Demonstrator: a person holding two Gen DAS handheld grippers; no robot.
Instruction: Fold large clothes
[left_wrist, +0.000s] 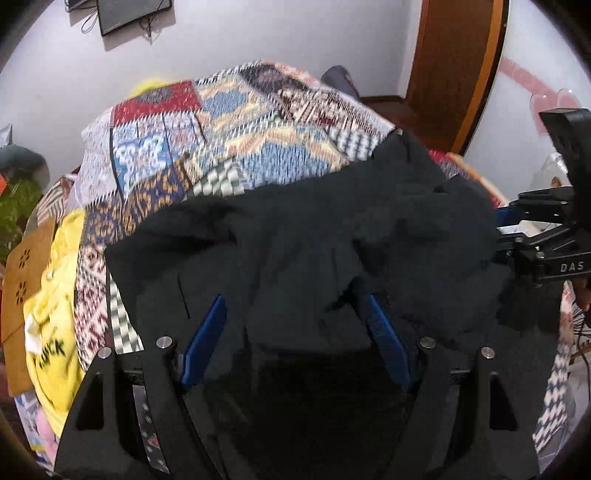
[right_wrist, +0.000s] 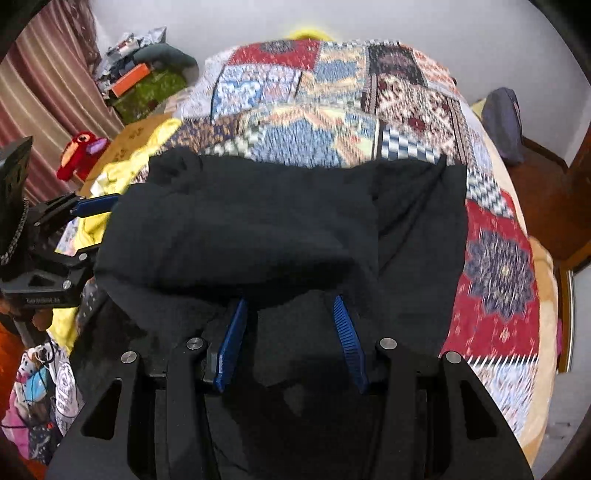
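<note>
A large black garment (left_wrist: 314, 236) lies bunched on a patchwork quilt (left_wrist: 229, 140); it also fills the right wrist view (right_wrist: 258, 221). My left gripper (left_wrist: 295, 306) is open, its blue fingers (left_wrist: 207, 332) spread wide with black cloth lying between and over them. My right gripper (right_wrist: 290, 306) is open too, its blue fingers (right_wrist: 232, 339) apart with a fold of the black garment draped over their tips. Each gripper shows at the edge of the other's view: the right one (left_wrist: 546, 236) and the left one (right_wrist: 62, 229).
A yellow garment (left_wrist: 55, 314) lies at the quilt's left edge, also in the right wrist view (right_wrist: 122, 166). A red plush toy (right_wrist: 79, 149) and clutter sit by a striped curtain (right_wrist: 40, 103). A wooden door (left_wrist: 454, 66) stands at the right. A dark bag (right_wrist: 504, 118) lies beyond the bed.
</note>
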